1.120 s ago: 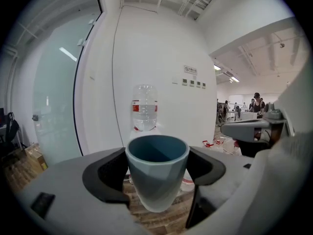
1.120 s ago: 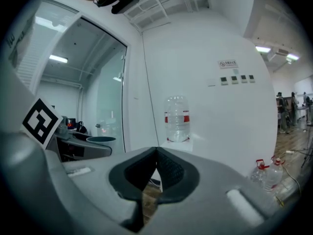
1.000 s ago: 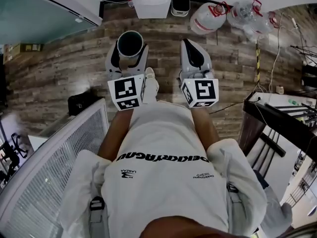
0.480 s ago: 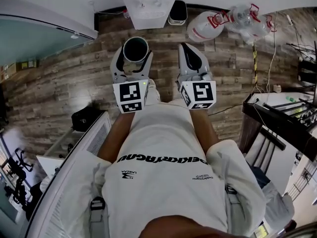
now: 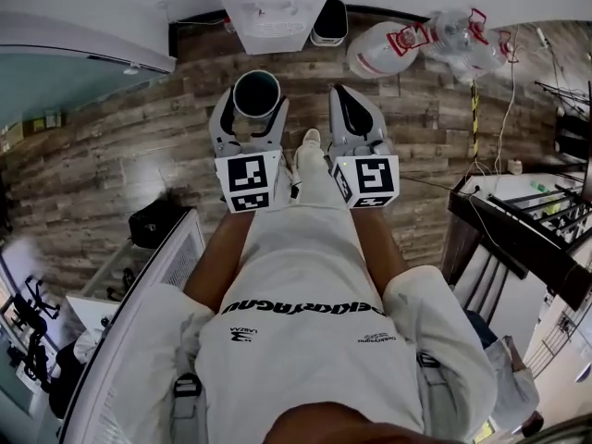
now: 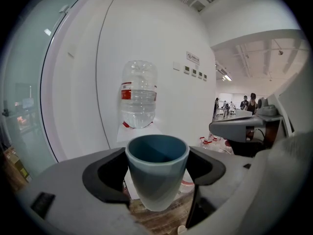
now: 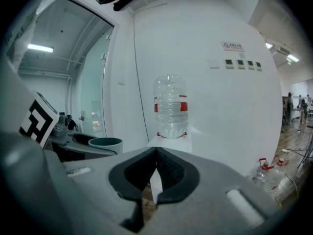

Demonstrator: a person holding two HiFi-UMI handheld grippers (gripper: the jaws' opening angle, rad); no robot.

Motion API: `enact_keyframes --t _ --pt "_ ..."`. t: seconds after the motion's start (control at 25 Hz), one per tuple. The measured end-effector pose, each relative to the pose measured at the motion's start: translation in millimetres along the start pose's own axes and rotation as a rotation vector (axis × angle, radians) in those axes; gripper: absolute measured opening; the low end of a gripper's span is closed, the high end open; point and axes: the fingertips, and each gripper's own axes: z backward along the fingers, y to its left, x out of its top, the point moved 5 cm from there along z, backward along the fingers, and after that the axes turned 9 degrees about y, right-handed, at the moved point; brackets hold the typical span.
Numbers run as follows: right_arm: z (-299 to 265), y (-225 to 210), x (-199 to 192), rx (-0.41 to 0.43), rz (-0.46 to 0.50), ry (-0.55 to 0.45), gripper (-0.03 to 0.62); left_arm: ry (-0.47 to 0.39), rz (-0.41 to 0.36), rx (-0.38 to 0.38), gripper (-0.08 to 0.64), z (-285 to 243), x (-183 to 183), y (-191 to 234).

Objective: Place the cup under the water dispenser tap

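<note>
A blue-grey cup [image 5: 256, 92] stands upright between the jaws of my left gripper [image 5: 252, 109], which is shut on its sides; in the left gripper view the cup [image 6: 157, 175] fills the middle, its mouth up and empty. The white water dispenser [image 5: 275, 7] stands ahead against the white wall, with its clear bottle [image 6: 139, 94] on top, a stretch of wooden floor away from the cup. My right gripper [image 5: 351, 104] is held level beside the left one, its jaws [image 7: 155, 158] shut with nothing in them. The taps are too small to make out.
Spare water bottles [image 5: 388, 44] lie on the floor right of the dispenser, beside a small dark bin [image 5: 329, 21]. A curved glass wall [image 5: 65, 72] runs at the left. A black bag [image 5: 153, 220] and a white grille are at lower left, a dark desk [image 5: 518, 220] at right.
Both grippers have moved forward toward the dispenser as the person walks, and the dispenser now sits larger and closer. The cup stays in the left gripper. The right jaws stay shut.
</note>
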Motion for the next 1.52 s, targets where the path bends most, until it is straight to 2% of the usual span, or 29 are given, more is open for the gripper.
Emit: enact_keyframes --t 0.24,0.64,1.12,1.52 --pt "-32.9 -24.3 -12.1 0.037 0.005 0.015 -0.002 -0.010 0.029 0.053 0.360 -40.3 -0.1 -5.0" --pt "-99.8 -71.2 -55.9 0.040 -0.038 0.044 -0.002 -0.001 0.052 0.095 0.359 -121.1 -22.5 -8.7" --pt "-160.6 -98.7 -122.9 0.032 -0.095 0.060 -0.002 -0.029 0.049 0.110 0.359 -215.7 -67.0 -4.8" --pt "-196.1 -117.2 -180.0 0.040 -0.087 0.089 -0.002 -0.046 0.030 0.108 0.360 -293.6 -112.3 -1.5"
